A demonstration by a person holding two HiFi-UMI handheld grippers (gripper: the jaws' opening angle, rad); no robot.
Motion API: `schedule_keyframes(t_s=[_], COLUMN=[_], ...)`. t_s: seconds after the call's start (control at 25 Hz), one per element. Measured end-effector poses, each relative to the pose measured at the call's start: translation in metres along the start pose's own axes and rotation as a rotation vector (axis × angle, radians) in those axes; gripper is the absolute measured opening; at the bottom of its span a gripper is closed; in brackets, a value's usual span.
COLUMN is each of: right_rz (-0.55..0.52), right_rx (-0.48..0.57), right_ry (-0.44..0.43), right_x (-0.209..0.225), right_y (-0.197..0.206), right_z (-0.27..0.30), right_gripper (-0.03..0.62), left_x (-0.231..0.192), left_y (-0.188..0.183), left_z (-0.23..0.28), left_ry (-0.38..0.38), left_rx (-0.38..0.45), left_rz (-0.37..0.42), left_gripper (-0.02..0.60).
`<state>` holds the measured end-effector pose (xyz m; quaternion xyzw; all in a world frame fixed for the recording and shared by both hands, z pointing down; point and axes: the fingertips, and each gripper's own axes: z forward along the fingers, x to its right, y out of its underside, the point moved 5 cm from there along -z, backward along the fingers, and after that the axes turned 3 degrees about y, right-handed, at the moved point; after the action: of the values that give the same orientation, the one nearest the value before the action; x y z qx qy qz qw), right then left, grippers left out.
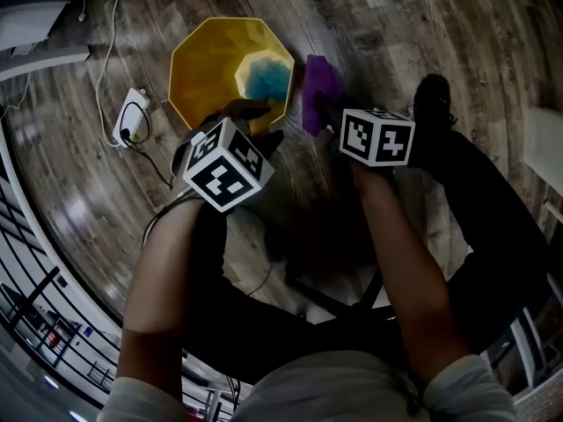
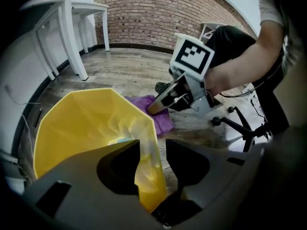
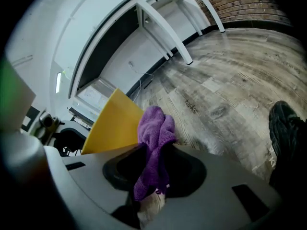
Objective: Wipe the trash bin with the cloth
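Two claws: left claw (image 2: 152, 153) and right claw (image 3: 154, 152), one in each of the person's hands, both over the wood floor (image 1: 457, 25).
Left claw state: released. I see its jaws standing apart, with a gap beside the right jaw.
Between left jaws: the near wall of the yellow bin (image 2: 81, 123), with neither jaw pressing on it.
Right claw state: clenched on the purple cloth (image 3: 156, 126).
Cloth: bunched, rising out past the right claw's jaw tips, with a tail hanging back between them.
Bin: on the floor with its open top facing up, directly below the left claw and just left of the right claw.
Cloth to bin: just beside the bin's outer wall. I cannot tell whether they touch.
Inside bin: a blue patch (image 1: 268, 79) low down. I cannot tell what it is.
Right of right claw: a black shoe (image 3: 288, 128) on the floor.
Left of left claw: a white power strip (image 1: 132, 114) with its cable, on the floor beside the bin.
Ahead of left claw: a white table (image 2: 62, 13) and a brick wall (image 2: 158, 8).
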<state>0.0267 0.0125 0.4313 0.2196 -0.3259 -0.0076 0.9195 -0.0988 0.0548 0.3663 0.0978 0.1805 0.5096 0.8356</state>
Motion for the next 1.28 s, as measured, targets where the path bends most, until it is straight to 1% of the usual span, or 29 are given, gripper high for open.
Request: schedule_keyframes(t_s=[0.12, 0.32, 0.44, 0.56, 0.76, 0.84, 0.92, 1.04, 1.12, 1.28], right_rz=[0.009, 0.000, -0.009, -0.021, -0.024, -0.021, -0.020, -0.020, -0.027, -0.019], right_rx=[0.022, 0.036, 0.052, 0.066, 0.073, 0.075, 0.073, 0.067, 0.057, 0.028], right_ry=[-0.025, -0.076, -0.095, -0.111, -0.105, -0.104, -0.105, -0.106, -0.103, -0.095], right_x=[-0.017, -0.046, -0.062, -0.072, -0.070, -0.070, -0.070, -0.065, -0.063, -0.053], right_y=[-0.005, -0.001, -0.001, -0.003, 0.000, 0.000, 0.002, 0.003, 0.005, 0.009], right_z=[-0.024, -0.054, -0.065, -0.069, -0.059, -0.056, -0.054, -0.049, -0.045, -0.030], right_gripper=[0.114, 0.114, 0.114, 0.114, 0.114, 0.114, 0.114, 0.114, 0.114, 0.114], left_x=[-0.002, 0.001, -0.001, -0.004, -0.003, -0.001, 0.003, 0.002, 0.000, -0.001], left_y=[0.005, 0.012, 0.014, 0.011, -0.002, -0.005, -0.006, -0.006, -0.006, -0.006], left_z=[-0.008, -0.007, -0.008, -0.006, 0.000, 0.001, 0.003, 0.005, 0.005, 0.006], left_ry=[-0.020, -0.018, -0.038, -0.056, -0.044, -0.032, -0.024, -0.041, -0.044, -0.024], left_rx=[-0.027, -0.056, -0.062, -0.047, -0.011, -0.004, -0.011, -0.023, -0.021, -0.001], left_rz=[0.016, 0.000, 0.003, 0.000, 0.030, 0.045, 0.068, 0.093, 0.092, 0.067], left_gripper=[0.152, 0.152, 0.152, 0.150, 0.147, 0.131, 0.094, 0.063, 0.043, 0.044])
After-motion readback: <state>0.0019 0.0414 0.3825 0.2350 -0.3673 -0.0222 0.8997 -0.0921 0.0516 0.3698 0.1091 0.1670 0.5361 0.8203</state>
